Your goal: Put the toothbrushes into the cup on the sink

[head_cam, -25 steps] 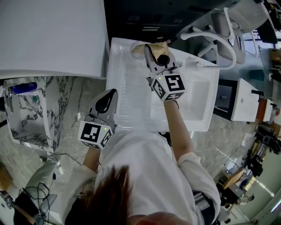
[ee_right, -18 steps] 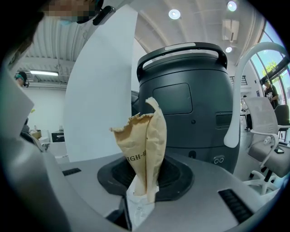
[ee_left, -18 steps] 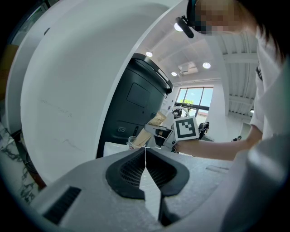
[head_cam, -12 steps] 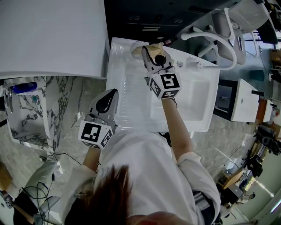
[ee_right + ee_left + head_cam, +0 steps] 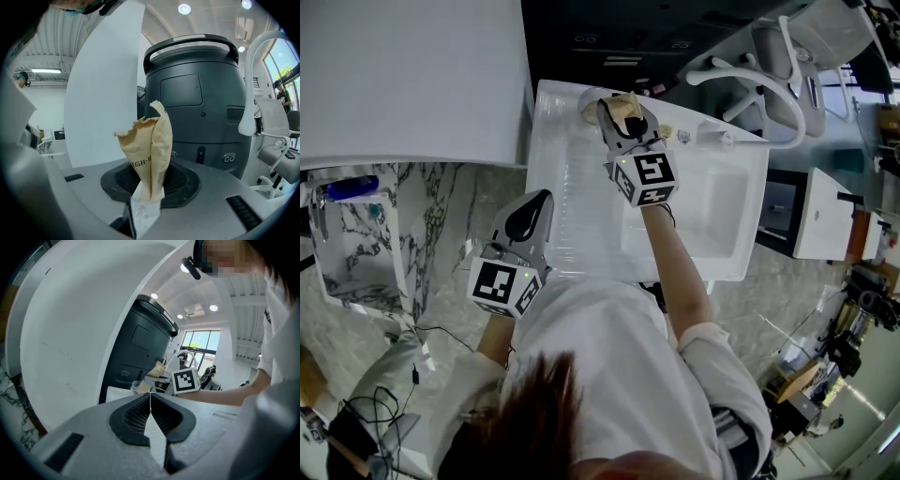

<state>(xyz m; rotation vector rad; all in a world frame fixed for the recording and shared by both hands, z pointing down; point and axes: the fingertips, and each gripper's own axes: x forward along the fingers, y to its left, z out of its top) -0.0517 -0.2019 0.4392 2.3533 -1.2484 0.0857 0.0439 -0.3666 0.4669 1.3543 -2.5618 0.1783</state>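
The wrapped toothbrush (image 5: 149, 150), a brown paper sleeve with a clear lower end, stood clamped between the jaws of the right gripper (image 5: 151, 180). The jaws pinched it by the clear end, and the torn paper top rose above and ahead of the pads. In the head view the packet reached past the fingertips, over the cup (image 5: 591, 101), which stood just beyond them at the far left corner of the sink (image 5: 572, 216).

Over the previous second this gripper had crept toward that corner and sunk lower. Its jaws had held the same grip throughout, so the toothbrush was carried along rather than let go. It probably meant the carry was nearly over and the lowering into the cup had begun, though the toothbrush was not yet in it. From these views it could not be told whether the packet's far end had crossed the rim. Nor was it clear whether the brownish scrap seen at the cup from the left gripper view was a second packet.

The left gripper (image 5: 150, 401) had not stirred. Its jaws were pressed together on nothing, and it hung well back from the cup, off the sink's near left edge. Beyond the right gripper stood a dark cabinet (image 5: 197, 93).
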